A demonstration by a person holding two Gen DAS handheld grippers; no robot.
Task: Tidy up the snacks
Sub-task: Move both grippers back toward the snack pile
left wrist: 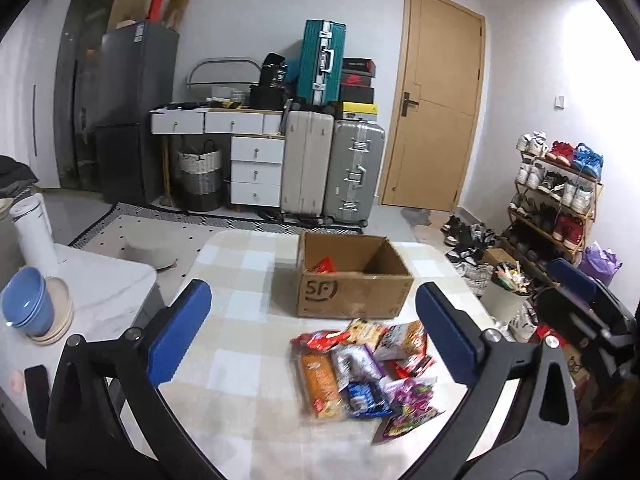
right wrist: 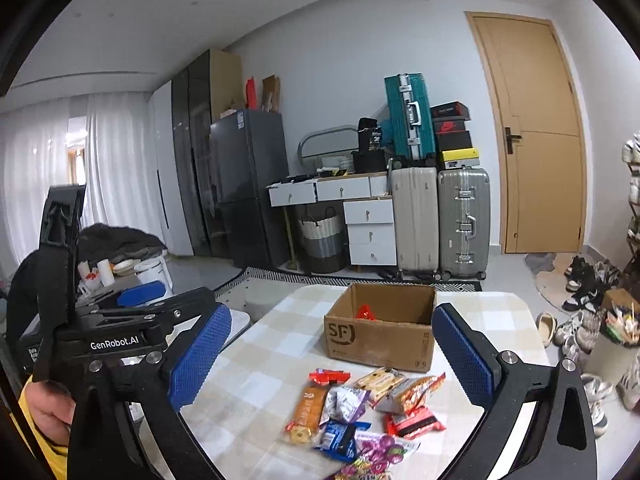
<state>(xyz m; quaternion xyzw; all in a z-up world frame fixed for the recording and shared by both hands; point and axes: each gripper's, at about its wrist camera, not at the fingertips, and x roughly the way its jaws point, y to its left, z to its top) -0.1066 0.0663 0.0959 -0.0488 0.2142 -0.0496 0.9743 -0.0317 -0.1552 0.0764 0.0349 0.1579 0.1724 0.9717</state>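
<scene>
Hovering before first pick: left gripper [left wrist: 314, 332] and right gripper [right wrist: 332, 358] both spread wide, empty; next needing descent onto snack pile [right wrist: 360, 412], then transfer into cardboard box [right wrist: 380, 344].

On the surface [left wrist: 240, 360] a cardboard box [left wrist: 354, 294] stands at the far side with a snack packet [left wrist: 324, 266] in it. A heap of snack packets [left wrist: 364, 372] lies just before the box. Behind the surface, suitcases [left wrist: 332, 168] stand against the wall, right of a drawer unit [left wrist: 256, 170] and left of a door [left wrist: 434, 112].
</scene>
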